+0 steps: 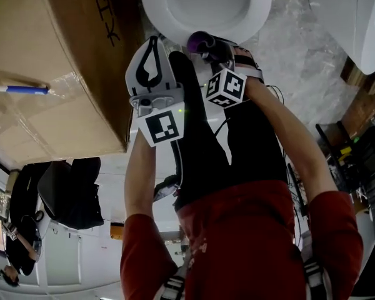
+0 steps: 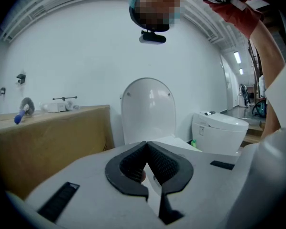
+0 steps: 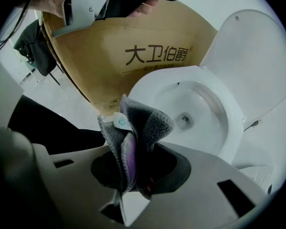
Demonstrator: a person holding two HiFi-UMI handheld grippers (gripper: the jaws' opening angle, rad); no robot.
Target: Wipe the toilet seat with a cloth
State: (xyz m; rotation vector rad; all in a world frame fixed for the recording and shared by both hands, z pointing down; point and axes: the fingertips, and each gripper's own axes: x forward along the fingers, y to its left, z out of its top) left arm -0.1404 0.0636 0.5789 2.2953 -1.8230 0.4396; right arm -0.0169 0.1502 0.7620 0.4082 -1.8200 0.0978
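A cardboard box (image 1: pixel 56 74) stands left of a white toilet (image 1: pixel 206 5) with its lid raised. Both arms reach forward. The right claw (image 3: pixel 133 161) tilts steeply down over the toilet seat (image 3: pixel 148 82), pinching a bunched grey and purple cloth (image 3: pixel 143 123) at the seat's near rim. The left claw (image 2: pixel 147 151), pressed together and empty, points almost level.

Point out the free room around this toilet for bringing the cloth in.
The toilet seat rim is bare, and the floor between it and the second toilet is open. The cardboard box crowds the seat's other side.
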